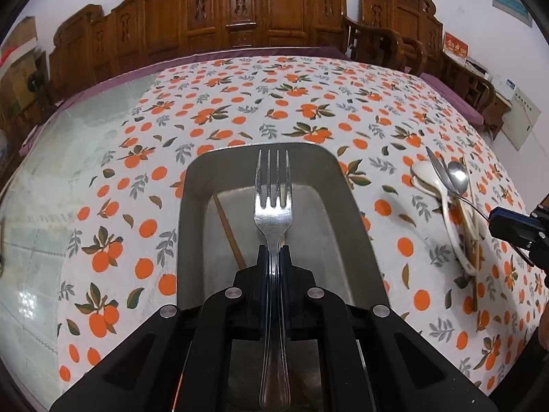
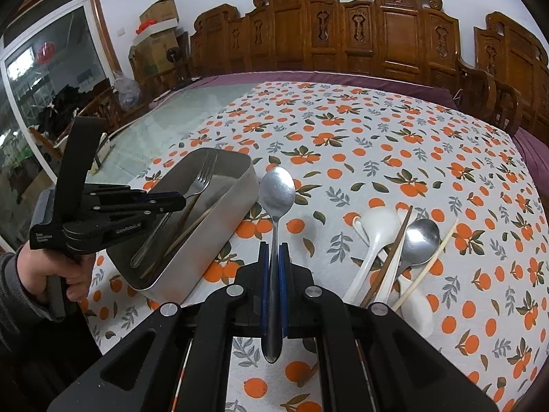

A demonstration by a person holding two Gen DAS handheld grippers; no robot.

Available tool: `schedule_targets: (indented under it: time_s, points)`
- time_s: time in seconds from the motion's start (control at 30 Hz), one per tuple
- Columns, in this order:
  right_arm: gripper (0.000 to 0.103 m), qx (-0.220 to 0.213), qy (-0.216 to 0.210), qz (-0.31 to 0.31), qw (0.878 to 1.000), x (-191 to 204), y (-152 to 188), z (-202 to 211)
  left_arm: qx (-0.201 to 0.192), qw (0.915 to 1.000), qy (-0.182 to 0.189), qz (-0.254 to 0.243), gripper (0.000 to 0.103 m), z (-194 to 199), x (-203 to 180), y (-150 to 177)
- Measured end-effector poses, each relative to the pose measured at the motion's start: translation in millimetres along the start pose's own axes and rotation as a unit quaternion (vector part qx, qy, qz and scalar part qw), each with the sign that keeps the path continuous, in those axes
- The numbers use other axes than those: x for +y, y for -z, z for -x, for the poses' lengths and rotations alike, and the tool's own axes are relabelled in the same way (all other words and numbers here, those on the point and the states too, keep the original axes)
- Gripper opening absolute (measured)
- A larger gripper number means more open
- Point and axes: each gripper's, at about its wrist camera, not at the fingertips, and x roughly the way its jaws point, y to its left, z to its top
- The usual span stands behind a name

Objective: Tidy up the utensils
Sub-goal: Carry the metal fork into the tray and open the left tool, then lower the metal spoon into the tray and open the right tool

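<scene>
My left gripper (image 1: pixel 273 250) is shut on a metal fork (image 1: pixel 272 189) and holds it, tines forward, above a steel tray (image 1: pixel 192 206) that has a chopstick (image 1: pixel 228 230) in it. My right gripper (image 2: pixel 273 247) is shut on a metal spoon (image 2: pixel 277 194), bowl forward, held above the cloth just right of the tray (image 2: pixel 240 178). The left gripper (image 2: pixel 171 202) with the fork (image 2: pixel 202 178) shows over the tray in the right wrist view. The right gripper (image 1: pixel 507 226) shows at the right edge of the left wrist view.
A pile of white spoons (image 2: pixel 374 237), a metal spoon (image 2: pixel 420 240) and chopsticks (image 2: pixel 425 264) lies on the orange-print tablecloth (image 2: pixel 377 144) to the right; it also shows in the left wrist view (image 1: pixel 453 202). Bare glass tabletop (image 1: pixel 68 158) lies left. Carved wooden chairs (image 1: pixel 240 10) line the far edge.
</scene>
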Motion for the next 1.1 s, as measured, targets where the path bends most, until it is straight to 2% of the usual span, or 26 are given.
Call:
schedule_targets:
  time_s: [0.3, 0.47, 0.67, 0.8, 0.87, 0.93, 1.0, 1.1]
  points:
    - [0.007, 0.005, 0.003, 0.002, 1.0, 2.8, 2.2, -4.2, 0.018, 0.9998, 0.006, 0.003, 0.006, -10.6, 0.9, 3.3]
    - [0.007, 0.005, 0.004, 0.005, 1.0, 8.8, 2.5, -4.6, 0.002, 1.0, 0.007, 0.005, 0.01, -0.2, 3.1, 0.0]
    - [0.007, 0.0, -0.001, 0.01, 1.0, 26.3, -4.1, -4.6, -0.037, 0.9993, -0.009, 0.0, 0.026, 26.5, 13.2, -5.5]
    - [0.007, -0.002, -0.004, 0.015, 1.0, 42.7, -14.5, -7.6, -0.063, 0.9978, -0.022, -0.003, 0.041, 42.5, 23.9, -10.2]
    - [0.007, -0.003, -0.006, 0.021, 1.0, 51.8, -20.1, -9.9, -0.072, 0.997, -0.026, 0.0, 0.042, 49.6, 31.4, -12.3]
    - [0.007, -0.001, -0.008, 0.027, 1.0, 61.8, -24.7, -13.9, -0.077, 0.9966, -0.029, 0.005, 0.048, 54.3, 38.3, -13.5]
    - [0.007, 0.005, -0.01, 0.03, 0.999, 70.2, -27.8, -19.1, -0.088, 0.9954, -0.035, 0.012, 0.079, 60.3, 47.5, -14.9]
    - [0.007, 0.007, -0.013, 0.03, 0.999, 80.3, -34.4, -27.2, -0.097, 0.994, -0.045, 0.02, 0.08, 66.1, 58.9, -15.4]
